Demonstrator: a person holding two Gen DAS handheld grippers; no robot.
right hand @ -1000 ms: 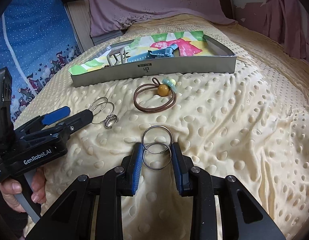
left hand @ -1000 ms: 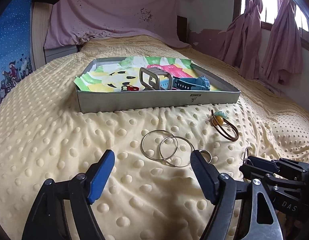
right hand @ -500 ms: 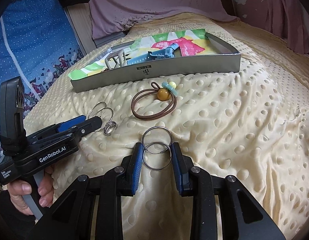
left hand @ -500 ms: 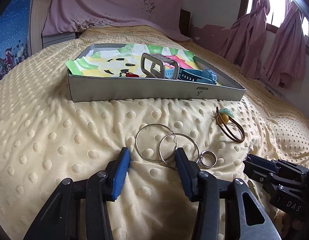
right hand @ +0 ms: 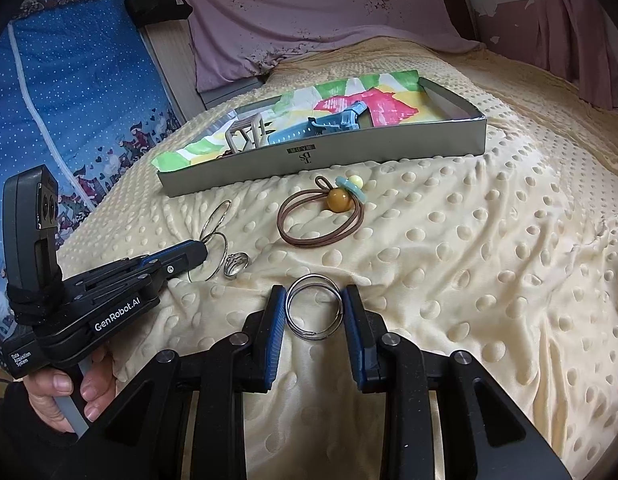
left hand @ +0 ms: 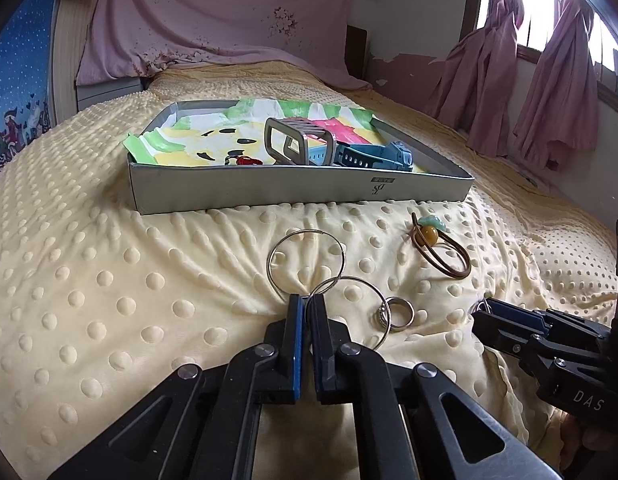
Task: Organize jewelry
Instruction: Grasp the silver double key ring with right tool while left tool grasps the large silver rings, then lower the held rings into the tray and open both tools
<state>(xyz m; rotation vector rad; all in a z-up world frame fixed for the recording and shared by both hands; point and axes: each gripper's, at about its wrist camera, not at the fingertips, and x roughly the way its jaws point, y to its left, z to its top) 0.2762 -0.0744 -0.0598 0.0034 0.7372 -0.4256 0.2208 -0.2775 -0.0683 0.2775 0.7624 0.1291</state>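
Note:
Two large silver hoops (left hand: 307, 258) lie on the yellow dotted blanket, and my left gripper (left hand: 307, 300) is shut on their near edges where they overlap. Beside them rest small silver rings (left hand: 395, 314). A brown hair tie with an amber bead (left hand: 441, 256) lies further right. My right gripper (right hand: 314, 294) is shut on a pair of smaller silver hoops (right hand: 315, 312), pinched across their width between the blue pads. The grey tray (left hand: 301, 192) behind holds a grey band (left hand: 299, 140) and a blue watch (left hand: 373, 156) on colourful paper.
The right wrist view shows a hand (right hand: 65, 396) holding the left gripper (right hand: 201, 252) at the left. A blue padded board (right hand: 69, 112) stands at the bed's left, pink curtains (left hand: 549, 92) hang at the right, and a pink cloth (left hand: 213, 16) covers the headboard.
My left gripper went from wide open to shut, moving forward onto the two large hoops. The right gripper kept its hold on the smaller hoops and barely moved.

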